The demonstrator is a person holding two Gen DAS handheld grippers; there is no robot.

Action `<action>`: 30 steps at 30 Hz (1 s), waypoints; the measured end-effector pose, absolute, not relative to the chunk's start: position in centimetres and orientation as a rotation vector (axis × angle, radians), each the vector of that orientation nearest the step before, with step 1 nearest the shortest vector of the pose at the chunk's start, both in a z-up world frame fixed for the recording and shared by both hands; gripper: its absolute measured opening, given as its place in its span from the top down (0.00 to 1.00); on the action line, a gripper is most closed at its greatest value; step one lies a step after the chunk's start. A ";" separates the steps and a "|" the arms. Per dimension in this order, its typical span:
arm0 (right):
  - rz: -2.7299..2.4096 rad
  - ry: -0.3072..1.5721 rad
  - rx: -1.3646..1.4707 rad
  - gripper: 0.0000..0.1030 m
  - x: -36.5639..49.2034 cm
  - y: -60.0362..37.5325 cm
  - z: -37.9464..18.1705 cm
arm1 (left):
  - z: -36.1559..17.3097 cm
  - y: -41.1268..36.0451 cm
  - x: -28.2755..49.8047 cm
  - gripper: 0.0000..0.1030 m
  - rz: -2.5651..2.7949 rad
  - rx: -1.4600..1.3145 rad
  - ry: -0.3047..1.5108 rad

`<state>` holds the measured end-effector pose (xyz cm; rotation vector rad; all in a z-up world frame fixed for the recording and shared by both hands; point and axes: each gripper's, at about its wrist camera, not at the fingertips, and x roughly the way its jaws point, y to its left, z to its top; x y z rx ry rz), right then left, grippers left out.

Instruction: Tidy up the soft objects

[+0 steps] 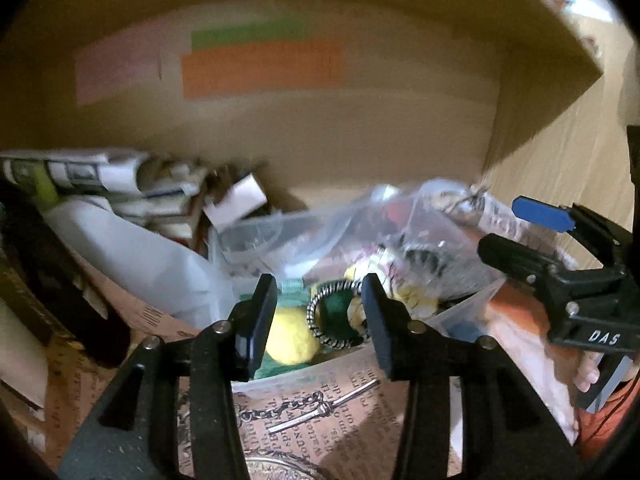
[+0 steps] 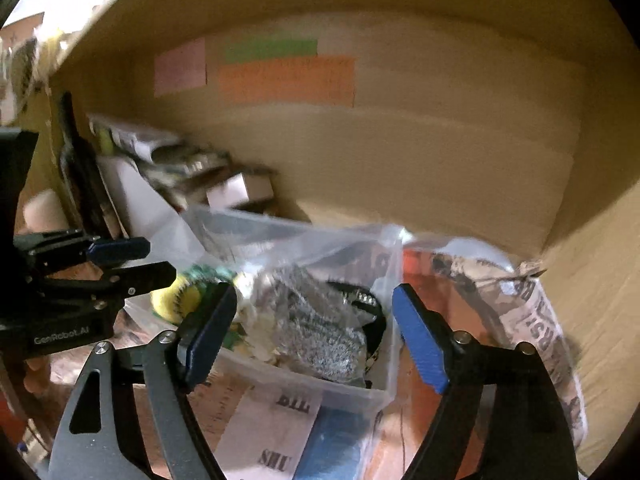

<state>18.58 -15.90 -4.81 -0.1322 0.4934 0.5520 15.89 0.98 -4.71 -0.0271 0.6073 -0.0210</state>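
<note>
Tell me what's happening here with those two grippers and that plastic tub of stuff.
A person holds two grippers over a clear plastic tub inside a cardboard box. The tub holds soft odds and ends: a yellow ball, something green, and a silvery scrubber-like wad. The left gripper is open above the ball. The right gripper is open above the wad. Neither holds anything.

A clear glossy plastic box (image 2: 352, 392) holds a fuzzy yellow ball (image 1: 288, 338) inside a matt cardboard carton (image 2: 400, 160).
</note>
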 end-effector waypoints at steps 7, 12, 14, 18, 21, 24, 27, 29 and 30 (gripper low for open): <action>0.557 0.343 -0.079 0.19 14.7 -18.1 -0.5 | -0.3 1.3 11.2 0.43 -0.013 -0.053 0.437; 0.566 0.257 -0.052 0.18 11.9 -19.1 1.7 | 1.8 1.0 7.9 0.35 -0.001 -0.042 0.338; 0.577 0.237 -0.041 0.17 11.1 -19.4 2.1 | 2.3 0.9 6.8 0.29 -0.005 -0.043 0.309; 0.587 0.205 -0.029 0.07 9.5 -19.4 2.6 | 3.0 0.7 4.8 0.18 -0.002 -0.048 0.272; 0.591 0.185 -0.022 0.00 8.5 -19.5 2.8 | 3.2 0.4 3.7 0.09 0.013 -0.037 0.248; 0.594 0.178 -0.016 0.00 7.7 -19.5 2.9 | 3.2 0.0 2.5 0.01 0.035 -0.028 0.216; 0.593 0.181 -0.009 0.00 7.3 -19.4 2.8 | 3.3 -0.5 1.7 0.01 0.047 -0.016 0.199; 0.590 0.185 -0.008 0.00 7.0 -19.4 2.7 | 3.3 -0.6 1.5 0.00 0.042 -0.016 0.198; 0.588 0.188 -0.004 0.00 6.9 -19.5 2.6 | 3.3 -0.7 1.3 0.00 0.037 -0.017 0.198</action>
